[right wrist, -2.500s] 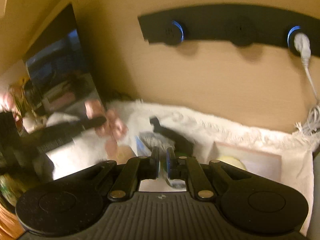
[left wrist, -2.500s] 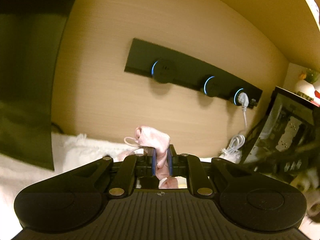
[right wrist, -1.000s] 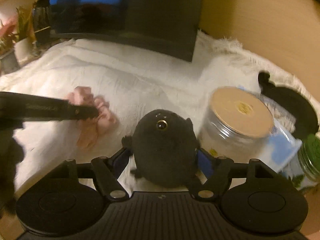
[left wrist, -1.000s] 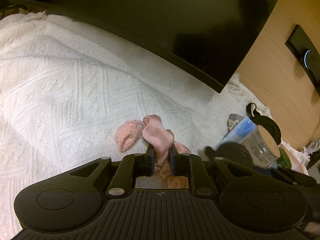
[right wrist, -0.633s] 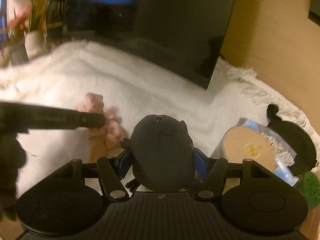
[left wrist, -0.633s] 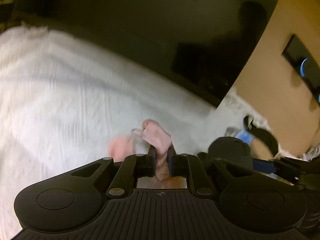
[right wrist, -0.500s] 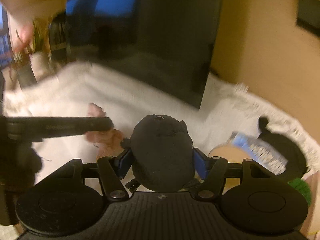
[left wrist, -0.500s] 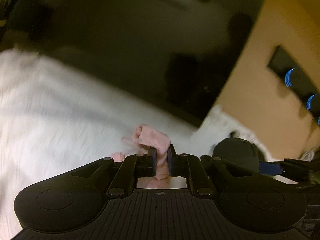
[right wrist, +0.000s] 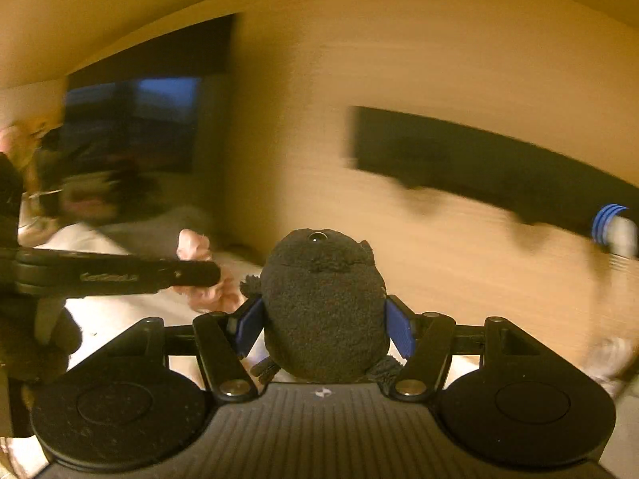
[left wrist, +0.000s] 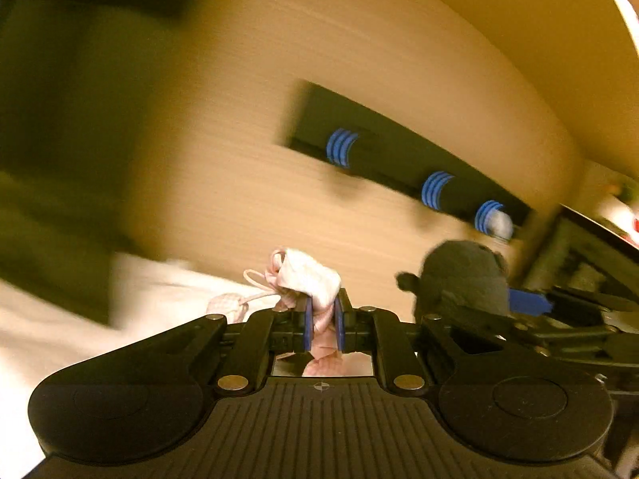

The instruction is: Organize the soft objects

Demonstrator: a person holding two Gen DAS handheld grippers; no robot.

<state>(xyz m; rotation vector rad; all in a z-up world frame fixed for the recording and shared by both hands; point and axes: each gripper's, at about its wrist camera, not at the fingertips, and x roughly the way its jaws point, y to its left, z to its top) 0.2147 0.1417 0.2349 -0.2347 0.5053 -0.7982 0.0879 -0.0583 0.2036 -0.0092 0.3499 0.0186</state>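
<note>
My left gripper (left wrist: 320, 321) is shut on a pink soft fabric toy (left wrist: 309, 279), held up in the air in front of the wooden wall. The pink toy also shows in the right wrist view (right wrist: 195, 247), left of my right gripper. My right gripper (right wrist: 323, 327) is shut on a round black plush toy (right wrist: 323, 307) with one shiny eye on top. The black plush also shows at the right in the left wrist view (left wrist: 463, 283), level with the pink toy. Both views are motion-blurred.
A white knitted cloth (left wrist: 52, 335) covers the surface below. A dark monitor (right wrist: 151, 119) stands at the left against the wooden wall (left wrist: 247, 183). A black socket strip (left wrist: 399, 159) with blue-lit rings is on the wall. More clutter sits at the far right (left wrist: 591, 247).
Both grippers have risen and tilted up from the white cloth, carrying the pink toy and the black plush. The views now face the wall and socket strip instead of the cloth.
</note>
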